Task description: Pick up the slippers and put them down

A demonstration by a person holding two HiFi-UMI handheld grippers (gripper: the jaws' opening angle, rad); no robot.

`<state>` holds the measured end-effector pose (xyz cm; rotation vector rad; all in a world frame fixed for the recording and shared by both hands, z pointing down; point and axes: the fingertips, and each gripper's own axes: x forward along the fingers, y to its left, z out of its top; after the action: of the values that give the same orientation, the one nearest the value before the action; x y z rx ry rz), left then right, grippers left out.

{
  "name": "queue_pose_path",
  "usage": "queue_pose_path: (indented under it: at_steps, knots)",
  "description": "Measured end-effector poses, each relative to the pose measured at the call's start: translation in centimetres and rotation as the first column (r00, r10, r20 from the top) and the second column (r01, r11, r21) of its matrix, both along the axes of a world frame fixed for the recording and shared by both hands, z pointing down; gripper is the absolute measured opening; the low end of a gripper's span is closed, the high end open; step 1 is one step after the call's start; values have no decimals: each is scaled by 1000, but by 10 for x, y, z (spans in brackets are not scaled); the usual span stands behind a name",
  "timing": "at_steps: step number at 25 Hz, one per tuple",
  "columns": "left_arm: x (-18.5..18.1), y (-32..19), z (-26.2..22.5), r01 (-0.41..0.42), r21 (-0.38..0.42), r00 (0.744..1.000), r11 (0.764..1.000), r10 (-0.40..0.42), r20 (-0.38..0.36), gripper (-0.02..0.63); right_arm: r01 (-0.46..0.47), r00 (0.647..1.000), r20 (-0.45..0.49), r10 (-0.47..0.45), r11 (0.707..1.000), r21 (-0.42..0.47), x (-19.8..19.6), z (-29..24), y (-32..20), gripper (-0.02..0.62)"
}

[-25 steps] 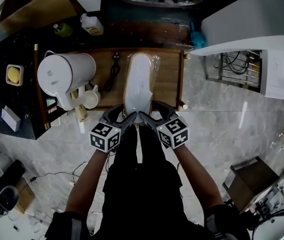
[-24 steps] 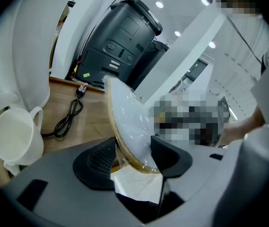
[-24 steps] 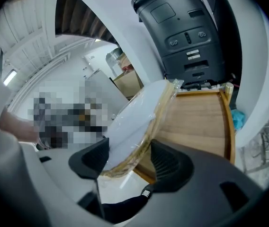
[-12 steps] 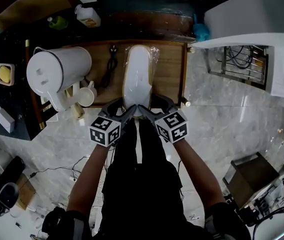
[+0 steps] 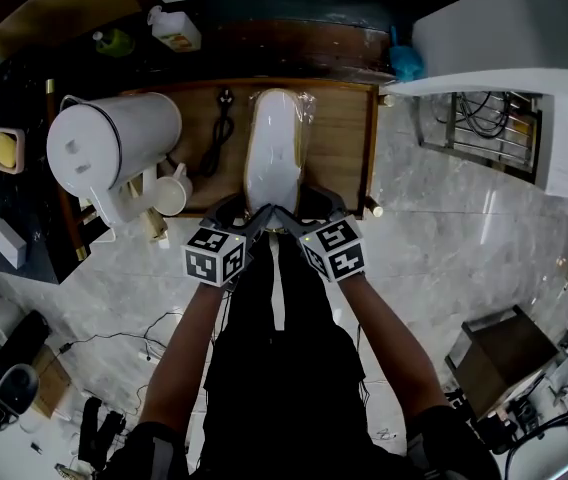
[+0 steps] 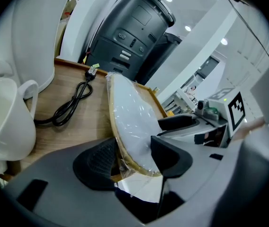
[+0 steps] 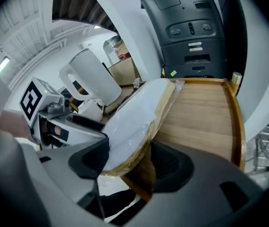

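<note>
A pair of white slippers point(image 5: 276, 153) wrapped in clear plastic, tan sole edge showing, lies lengthwise over the wooden table point(image 5: 342, 148). Both grippers hold its near end side by side. My left gripper point(image 5: 247, 211) is shut on the heel from the left, and in the left gripper view the slippers point(image 6: 130, 112) sit pinched in the left gripper point(image 6: 132, 160). My right gripper point(image 5: 304, 208) grips from the right, and the right gripper view shows the slippers point(image 7: 134, 117) clamped in the right gripper point(image 7: 132, 162). The pack tilts, near end raised; whether the toe touches the wood is unclear.
A white kettle point(image 5: 114, 148) and a white cup point(image 5: 172, 196) stand at the table's left, with a black power cord point(image 5: 224, 133) beside the slippers. A dark appliance point(image 6: 130, 32) rises behind the table. Marble floor point(image 5: 464, 248) lies to the right.
Both grippers have sunk toward the wooden table with the slippers still held, and their marker cubes have drawn a little closer together.
</note>
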<state>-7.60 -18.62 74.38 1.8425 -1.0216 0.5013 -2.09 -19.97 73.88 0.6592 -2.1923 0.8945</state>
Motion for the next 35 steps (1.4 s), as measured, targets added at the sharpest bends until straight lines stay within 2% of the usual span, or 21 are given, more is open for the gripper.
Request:
queue_pose_path:
  at_steps: [7,20,23,30,35]
  knots:
    - [-1,1,10,-6,-37,1000,999,5,-4,236,7,1000,-27,-8,1000,-22,-1,9,1,282]
    - [-3,1,17,-11,-41,1000,999,11,-3,238,-6,1000,-13,6,1000,-8,1,14,0,282]
    - [-8,0,14,-6,-52,1000,999,7,12,268,-13,1000,-13,13,1000,9,3,8,-2,282]
    - [-23,-3,-9,-7,-7,998,1000,7,56,270,-46,999,2,46,998,45,5,-16,-9,281]
    - [-24,-2,-32,-10,18,999,1000,10,46,270,-43,999,30,42,998,44,2,-37,-5,282]
